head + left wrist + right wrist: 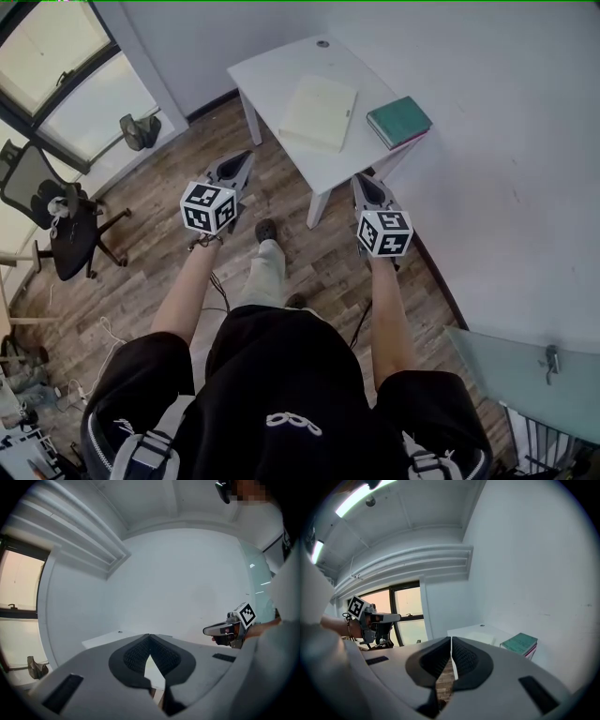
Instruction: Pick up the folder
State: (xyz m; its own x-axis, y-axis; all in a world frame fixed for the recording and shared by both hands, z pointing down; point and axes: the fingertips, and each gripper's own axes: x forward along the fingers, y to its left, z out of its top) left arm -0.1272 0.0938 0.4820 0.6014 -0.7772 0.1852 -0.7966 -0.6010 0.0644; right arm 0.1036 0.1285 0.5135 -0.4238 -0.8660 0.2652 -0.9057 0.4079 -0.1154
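while my left gripper (pixel 246 161) and right gripper (pixel 362 181) stand closed and empty, the folder (pixel 320 112) lies untouched on the table (pixel 270 71); pickup outstanding.

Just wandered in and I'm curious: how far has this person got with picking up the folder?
Nothing is done yet: the pale yellow folder lies flat on the white table, near a green-topped book stack. In hand: nothing; the left gripper and right gripper are shut, empty and not yet at the folder. Left to do: reach the folder, open, grip, lift.
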